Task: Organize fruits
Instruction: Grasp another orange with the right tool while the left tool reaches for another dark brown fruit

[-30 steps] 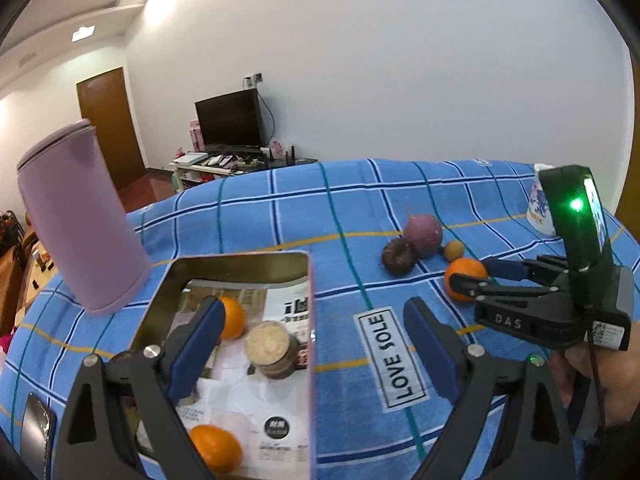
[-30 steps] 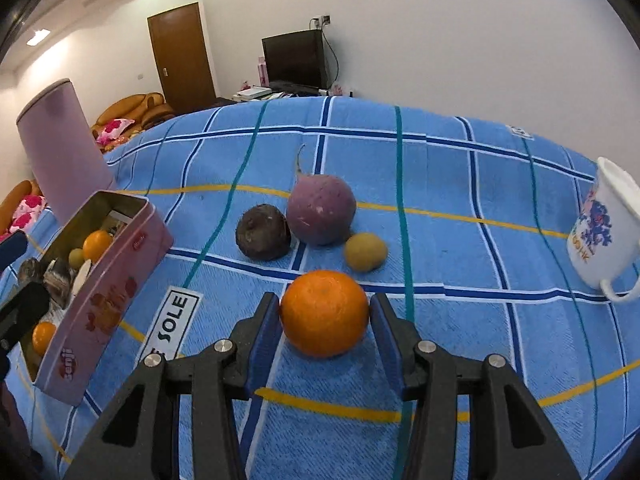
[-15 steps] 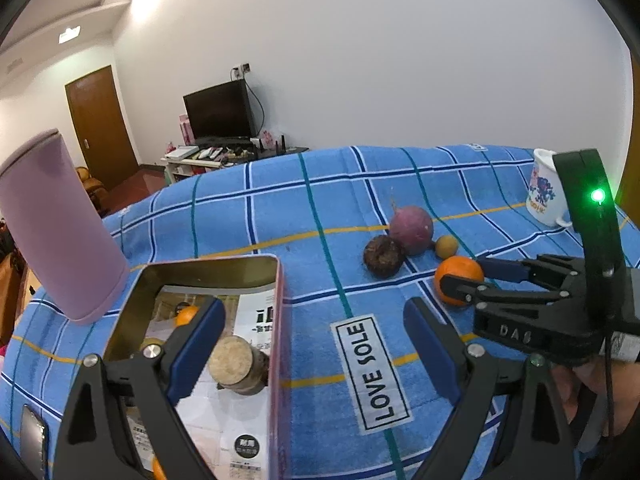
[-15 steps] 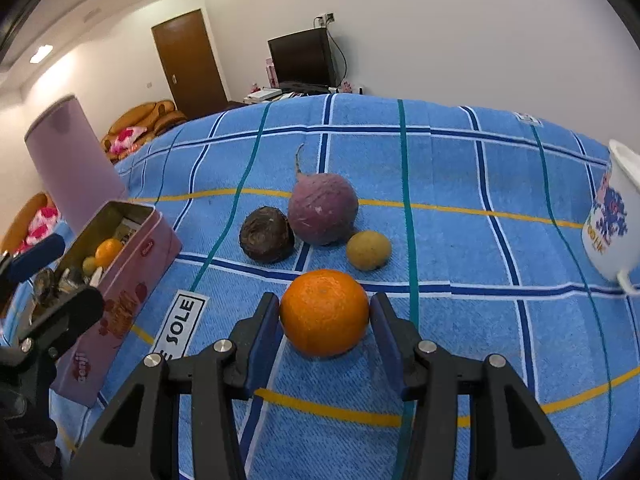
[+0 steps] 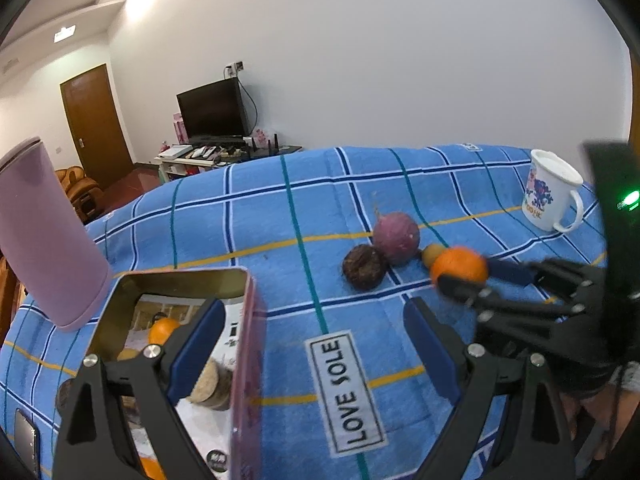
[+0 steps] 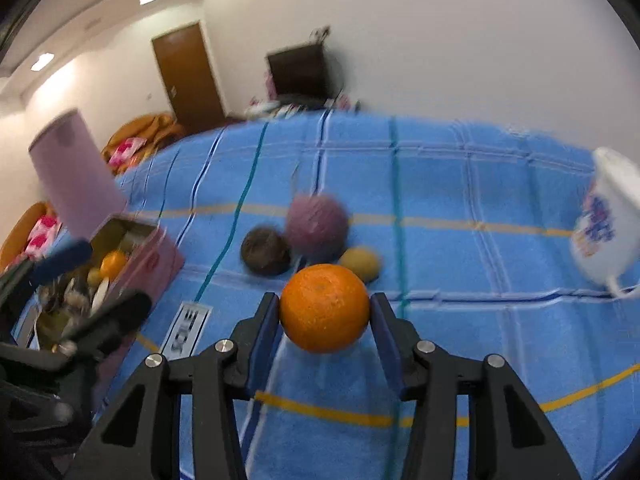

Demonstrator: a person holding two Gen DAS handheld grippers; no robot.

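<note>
Right gripper (image 6: 325, 309) clamps an orange (image 6: 324, 307), apparently lifted off the cloth; next, carry it left to the tin (image 6: 154, 258). Left gripper (image 5: 314, 346) gapes wide, empty.

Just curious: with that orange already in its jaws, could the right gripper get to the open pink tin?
Probably yes: the right gripper holds the round orange, and only bare blue checked cloth lies before the open pink tin.
</note>
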